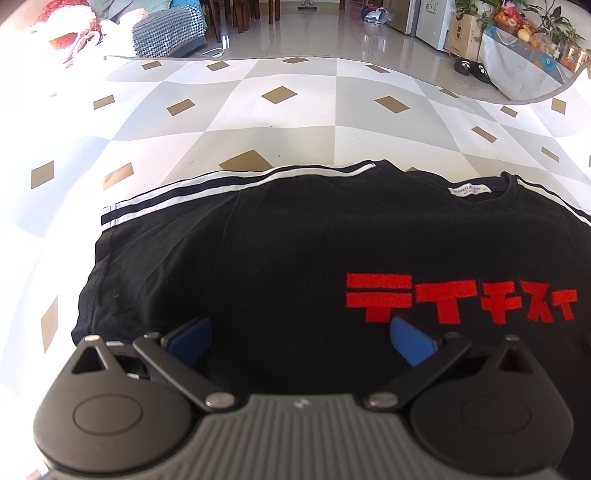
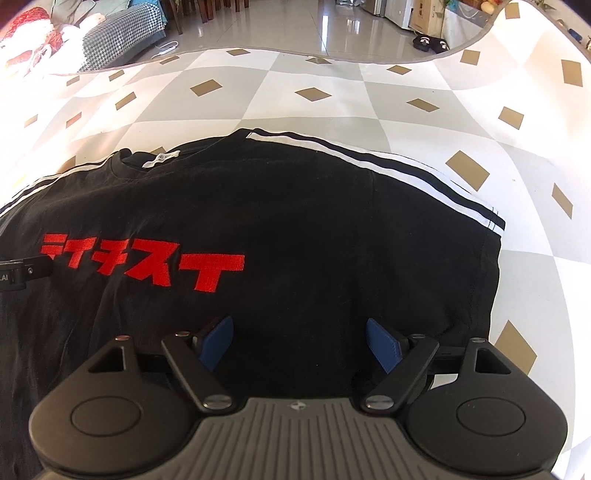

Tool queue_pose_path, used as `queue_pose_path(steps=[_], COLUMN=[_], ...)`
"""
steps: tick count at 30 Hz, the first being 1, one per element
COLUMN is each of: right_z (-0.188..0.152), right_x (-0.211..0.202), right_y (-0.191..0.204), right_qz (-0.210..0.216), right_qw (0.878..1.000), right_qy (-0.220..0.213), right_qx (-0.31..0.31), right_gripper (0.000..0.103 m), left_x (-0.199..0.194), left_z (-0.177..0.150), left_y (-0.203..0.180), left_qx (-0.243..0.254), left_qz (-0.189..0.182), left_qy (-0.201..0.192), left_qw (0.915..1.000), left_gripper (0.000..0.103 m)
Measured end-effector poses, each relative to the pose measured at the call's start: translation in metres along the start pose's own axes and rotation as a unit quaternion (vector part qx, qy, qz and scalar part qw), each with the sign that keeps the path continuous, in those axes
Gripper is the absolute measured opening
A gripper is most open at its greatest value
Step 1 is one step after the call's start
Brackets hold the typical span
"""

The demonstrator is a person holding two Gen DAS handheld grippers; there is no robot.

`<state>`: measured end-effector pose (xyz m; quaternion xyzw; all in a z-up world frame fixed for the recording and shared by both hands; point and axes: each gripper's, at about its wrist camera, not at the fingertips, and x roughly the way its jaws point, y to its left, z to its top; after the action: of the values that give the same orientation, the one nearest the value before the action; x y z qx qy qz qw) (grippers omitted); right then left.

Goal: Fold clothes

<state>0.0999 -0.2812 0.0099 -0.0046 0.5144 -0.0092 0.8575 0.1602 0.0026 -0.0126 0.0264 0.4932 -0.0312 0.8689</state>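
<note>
A black T-shirt with red lettering and white shoulder stripes lies flat, front up, on a checkered mat, its collar at the far side. My left gripper hovers over the shirt's left lower part, its blue pads spread wide with only flat cloth under them. In the right wrist view the same T-shirt fills the middle. My right gripper is open above its right lower part, nothing pinched between its blue pads. A piece of the left gripper's body shows at that view's left edge.
The grey-and-white checkered mat with gold diamonds spreads beyond the shirt. Past its far edge are a shiny tiled floor, a houndstooth-covered seat with red and white laundry, black slippers and a low marble cabinet.
</note>
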Motion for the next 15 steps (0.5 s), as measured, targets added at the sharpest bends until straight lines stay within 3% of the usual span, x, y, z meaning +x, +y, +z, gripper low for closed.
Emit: queue_pose_path(steps=[4, 7, 15], right_z=[0.001, 0.001, -0.009], right_x=[-0.005, -0.011, -0.011], right_y=[-0.012, -0.024, -0.039], right_qz=[-0.006, -0.003, -0.040], right_qw=[1.000, 0.999, 0.999], right_qy=[0.005, 0.003, 0.032], right_qx=[0.030, 0.049, 0.016], right_gripper=[0.073, 0.073, 0.073], left_x=[-0.006, -0.011, -0.031], left_z=[-0.005, -0.015, -0.043], left_y=[-0.007, -0.016, -0.035], left_qx=[-0.002, 0.024, 0.069], left_qz=[-0.002, -0.008, -0.019], left_qy=[0.009, 0.016, 0.025], left_qw=[1.0000, 0.9996, 0.9971], left_gripper=[0.103, 0.103, 0.103])
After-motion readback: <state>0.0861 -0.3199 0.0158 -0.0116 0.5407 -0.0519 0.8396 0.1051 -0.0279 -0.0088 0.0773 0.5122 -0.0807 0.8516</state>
